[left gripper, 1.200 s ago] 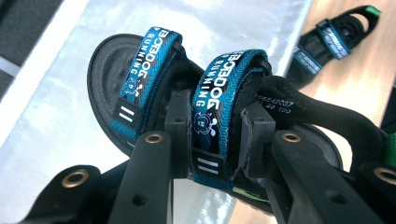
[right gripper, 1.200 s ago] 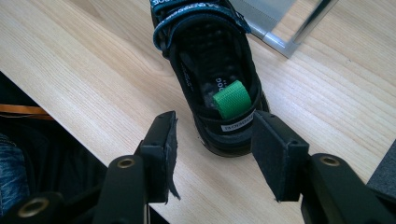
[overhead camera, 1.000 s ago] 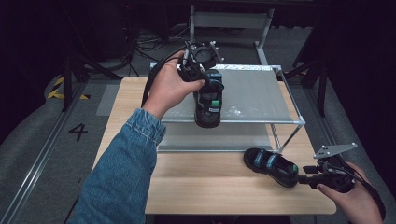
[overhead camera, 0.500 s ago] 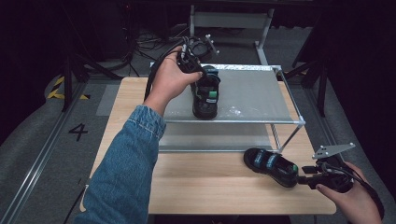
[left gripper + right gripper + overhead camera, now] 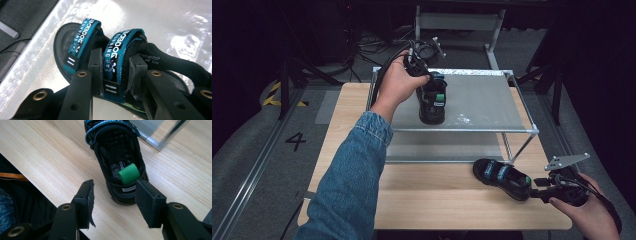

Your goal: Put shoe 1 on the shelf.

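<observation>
- Left gripper (image 5: 113,75): clamped on the strap of a sandal (image 5: 432,100), which sits on the shelf (image 5: 492,100), left half.
- Right gripper (image 5: 113,195): jaws apart, just behind second sandal's (image 5: 117,157) heel, near the table's (image 5: 437,200) right front corner.

Left tool (image 5: 116,72) clamped, right tool (image 5: 113,195) agape
</observation>
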